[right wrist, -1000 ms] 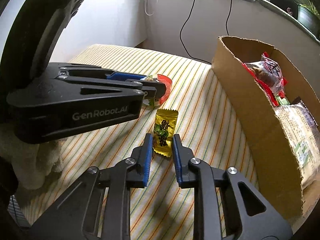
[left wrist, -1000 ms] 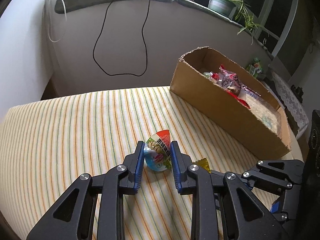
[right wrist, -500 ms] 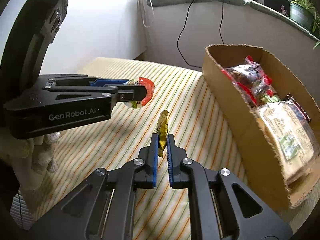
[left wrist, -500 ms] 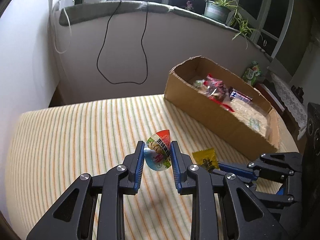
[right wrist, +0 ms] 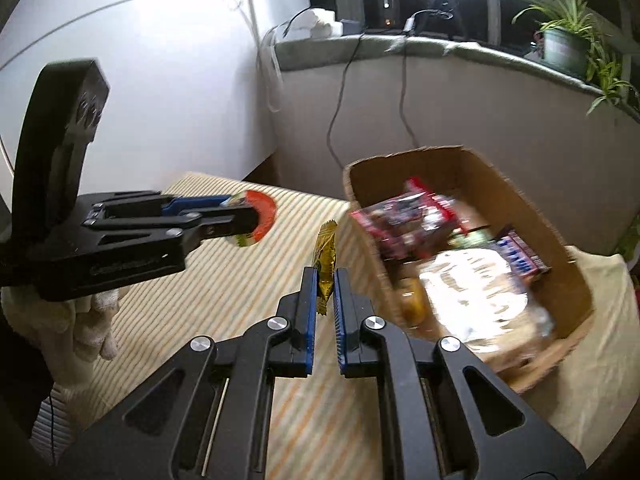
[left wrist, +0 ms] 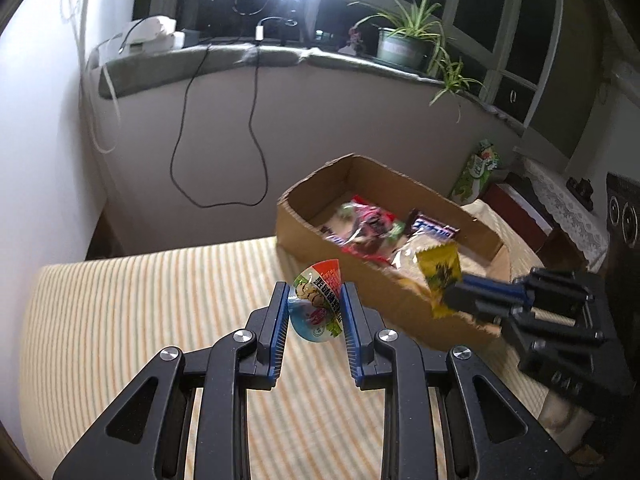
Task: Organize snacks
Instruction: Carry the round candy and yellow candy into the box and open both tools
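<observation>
With both tools off the cloth, I have one snack in each. My left gripper [left wrist: 315, 312] is clamped on a small jelly cup [left wrist: 318, 306]: round, foil lid with red, green and white print, lid edge sticking up above the blue pads [left wrist: 281, 320]. From the right wrist view the same cup [right wrist: 252, 220] shows as a red-rimmed disc at the tip of the left tool, hanging over the striped tablecloth [left wrist: 120, 320].

My right gripper [right wrist: 324, 292] is pinched narrow on a gold-yellow candy wrapper [right wrist: 325, 264], held edge-on and upright between its pads, most of the wrapper standing above them. In the left wrist view that wrapper [left wrist: 438, 276] faces the camera flat, yellow with dark print, in front of the near wall of the cardboard box [left wrist: 360, 284].

Box sits on the far right part of the table, open top, long side angled away. Inside: a red-and-clear bag of sweets [right wrist: 412, 216], a dark blue-lettered bar [right wrist: 516, 256], a big pale crinkly bag [right wrist: 476, 296]. Contents are motion-blurred, can't read labels.

A white-gloved hand [right wrist: 86, 320] shows under the left tool. Behind: grey sill with a black cable [left wrist: 256, 120] hanging down the wall, potted spider plant [left wrist: 404, 40] on the sill.
</observation>
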`<state>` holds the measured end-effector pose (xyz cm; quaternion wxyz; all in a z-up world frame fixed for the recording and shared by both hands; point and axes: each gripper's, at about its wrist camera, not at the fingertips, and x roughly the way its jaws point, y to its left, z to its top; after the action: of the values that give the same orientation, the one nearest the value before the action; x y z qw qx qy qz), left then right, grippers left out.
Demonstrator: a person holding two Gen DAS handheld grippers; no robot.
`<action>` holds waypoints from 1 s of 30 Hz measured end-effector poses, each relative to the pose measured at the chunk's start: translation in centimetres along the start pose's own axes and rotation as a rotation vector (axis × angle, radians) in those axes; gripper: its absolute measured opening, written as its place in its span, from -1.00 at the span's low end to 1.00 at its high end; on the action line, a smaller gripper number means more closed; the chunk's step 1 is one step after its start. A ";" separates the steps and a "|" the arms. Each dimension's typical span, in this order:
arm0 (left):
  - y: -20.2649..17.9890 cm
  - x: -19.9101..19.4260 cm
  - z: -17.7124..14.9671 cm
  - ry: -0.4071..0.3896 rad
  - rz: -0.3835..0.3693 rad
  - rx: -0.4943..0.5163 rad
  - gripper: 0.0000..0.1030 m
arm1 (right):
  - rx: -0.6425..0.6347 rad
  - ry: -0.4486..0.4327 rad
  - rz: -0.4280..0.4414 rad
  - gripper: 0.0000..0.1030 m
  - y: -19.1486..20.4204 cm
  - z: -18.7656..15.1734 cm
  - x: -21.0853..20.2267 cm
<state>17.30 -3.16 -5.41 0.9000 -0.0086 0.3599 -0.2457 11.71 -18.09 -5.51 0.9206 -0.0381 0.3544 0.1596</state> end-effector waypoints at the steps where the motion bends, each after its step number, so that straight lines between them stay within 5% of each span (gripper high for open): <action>1: -0.4 0.1 0.2 -0.002 -0.003 0.004 -0.54 | 0.003 -0.007 -0.008 -0.85 -0.6 0.1 -0.4; 15: -5.8 3.2 2.6 -0.004 -0.030 0.066 -0.54 | 0.023 -0.041 -0.102 -0.85 -8.1 2.0 -1.6; 30: -8.3 7.9 4.9 0.033 -0.033 0.096 -0.54 | 0.045 0.005 -0.091 -0.85 -13.0 2.3 1.6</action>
<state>21.83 -14.80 -5.28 0.8892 0.0328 0.3623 -0.2775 18.43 -29.52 -5.41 0.9266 -0.0337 0.3581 0.1093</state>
